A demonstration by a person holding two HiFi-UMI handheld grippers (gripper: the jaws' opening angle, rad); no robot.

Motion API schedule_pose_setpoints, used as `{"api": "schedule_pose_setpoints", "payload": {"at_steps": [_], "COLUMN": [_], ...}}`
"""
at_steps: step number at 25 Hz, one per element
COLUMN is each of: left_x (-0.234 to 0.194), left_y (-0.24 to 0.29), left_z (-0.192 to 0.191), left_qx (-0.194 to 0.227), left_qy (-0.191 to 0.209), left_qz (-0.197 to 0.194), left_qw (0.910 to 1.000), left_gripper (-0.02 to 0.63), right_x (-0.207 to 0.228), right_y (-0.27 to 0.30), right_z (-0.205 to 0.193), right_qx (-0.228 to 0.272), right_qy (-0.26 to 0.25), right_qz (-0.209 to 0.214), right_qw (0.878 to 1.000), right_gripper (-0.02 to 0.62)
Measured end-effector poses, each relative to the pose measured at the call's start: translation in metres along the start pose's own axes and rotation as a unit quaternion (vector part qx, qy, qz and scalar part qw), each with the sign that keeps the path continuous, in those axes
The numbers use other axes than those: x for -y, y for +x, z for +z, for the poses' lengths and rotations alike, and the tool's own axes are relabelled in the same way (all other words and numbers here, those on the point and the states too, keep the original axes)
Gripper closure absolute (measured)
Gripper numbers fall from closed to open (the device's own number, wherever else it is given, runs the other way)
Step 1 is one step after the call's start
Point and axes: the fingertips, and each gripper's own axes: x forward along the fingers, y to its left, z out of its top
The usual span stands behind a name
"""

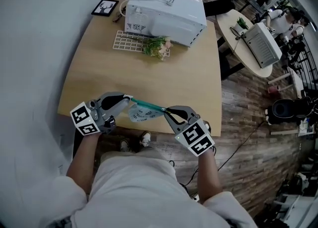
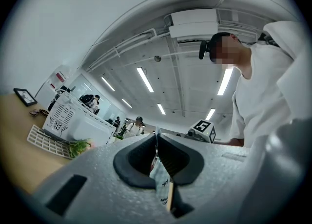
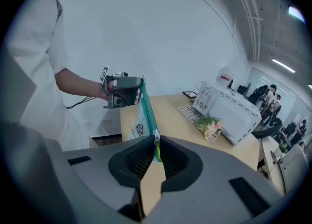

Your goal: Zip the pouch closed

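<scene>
A small whitish printed pouch (image 1: 140, 114) with a teal zipper (image 1: 147, 105) hangs stretched between my two grippers, above the near edge of the wooden table (image 1: 99, 75). My left gripper (image 1: 126, 99) is shut on the pouch's left end; in the left gripper view a strip of the pouch (image 2: 163, 185) shows pinched between the jaws of that gripper (image 2: 157, 139). My right gripper (image 1: 166, 111) is shut on the zipper's right end. In the right gripper view, the green zipper pull (image 3: 157, 151) sits between the jaws of the right gripper (image 3: 157, 140), and the teal zipper (image 3: 147, 110) runs up to the left gripper (image 3: 122, 90).
At the table's far side stand a white microwave (image 1: 166, 11), a white grid rack (image 1: 128, 41), a small bunch of flowers (image 1: 158, 47) and a framed picture (image 1: 105, 7). A round table with another appliance (image 1: 261, 43) is to the right. The person's feet (image 1: 144, 139) are below the table edge.
</scene>
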Motion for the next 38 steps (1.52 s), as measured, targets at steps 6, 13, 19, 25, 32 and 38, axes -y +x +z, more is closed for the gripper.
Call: {"api": "schedule_pose_setpoints", "payload": {"at_steps": [6,13,19,25,32,38], "left_x": [0.002,0.007,0.006,-0.004,-0.015,-0.02], "left_y": [-0.01,-0.011,-0.009,0.015,0.052,0.067], "left_z": [0.002,0.005,0.001,-0.005,-0.006,0.01], "left_qx": [0.012,0.001,0.002,-0.007,-0.031,-0.028], "left_qy": [-0.003,0.009,0.0,-0.002,0.022,0.049], "left_qz": [0.003,-0.006,0.003,0.014,0.049,0.068], "left_qw": [0.9999,0.9999,1.0,0.9999,0.9981,0.9961], "left_gripper": [0.584,0.584,0.583,0.583,0.583,0.583], "right_x": [-0.001,-0.004,-0.004,0.013,0.05,0.071], "right_y": [-0.008,-0.009,-0.005,-0.008,-0.017,-0.016], "right_z": [-0.016,-0.02,-0.026,-0.037,-0.048,-0.039], "right_qx": [-0.02,-0.019,-0.021,-0.023,0.002,0.025], "right_qy": [-0.006,0.014,0.034,0.057,0.087,0.093], "right_qz": [-0.031,-0.039,-0.037,-0.04,-0.065,-0.067], "right_qw": [0.999,0.999,0.999,0.997,0.994,0.993], "right_gripper": [0.56,0.56,0.558,0.557,0.554,0.552]}}
